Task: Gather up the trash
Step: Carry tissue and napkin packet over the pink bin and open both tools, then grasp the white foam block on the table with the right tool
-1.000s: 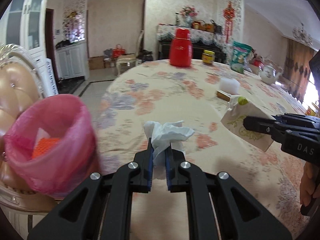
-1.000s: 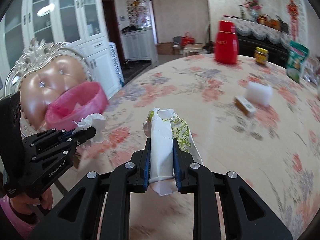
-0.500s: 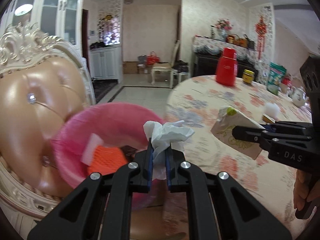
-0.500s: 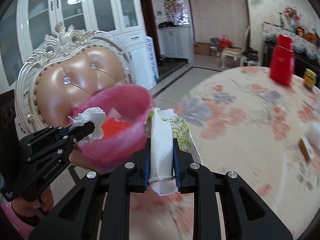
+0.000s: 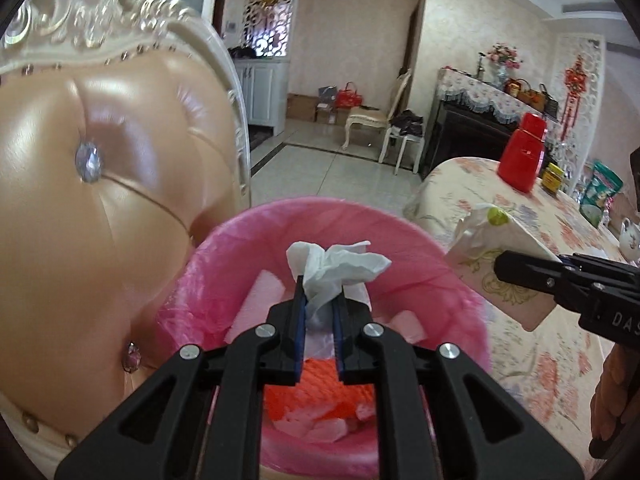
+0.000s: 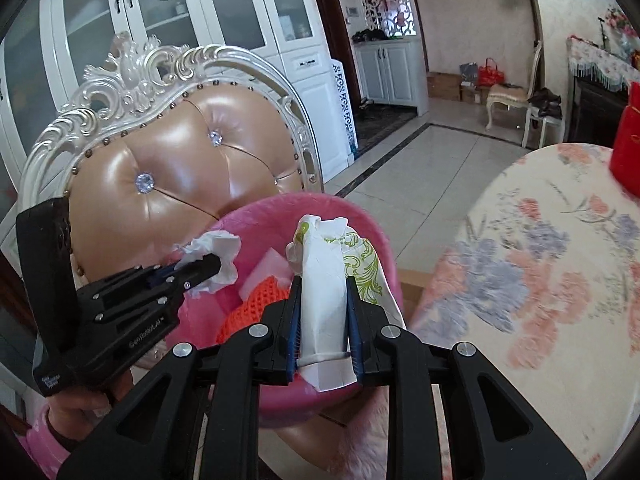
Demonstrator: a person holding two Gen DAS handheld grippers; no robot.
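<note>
My left gripper [image 5: 319, 292] is shut on a crumpled white tissue [image 5: 340, 264] and holds it over the open pink-lined bin [image 5: 420, 240]. The bin holds an orange knit piece [image 5: 320, 392] and white scraps. My right gripper [image 6: 323, 292] is shut on a folded white wrapper with green print [image 6: 324, 300], above the bin's near rim [image 6: 320, 204]. The right gripper also shows in the left wrist view [image 5: 504, 266] at the bin's right edge, and the left gripper shows in the right wrist view [image 6: 214, 270] with the tissue [image 6: 216, 248].
The bin sits on an ornate chair with a tan padded back [image 5: 100, 184]. The floral-clothed table [image 6: 560, 264] is to the right, with a red flask [image 5: 524, 156], a jar and a green packet on it. White cabinets [image 6: 240, 20] stand behind the chair.
Both grippers have swung left from the table to the bin, each still holding its trash. The left gripper now sits over the bin's opening.
</note>
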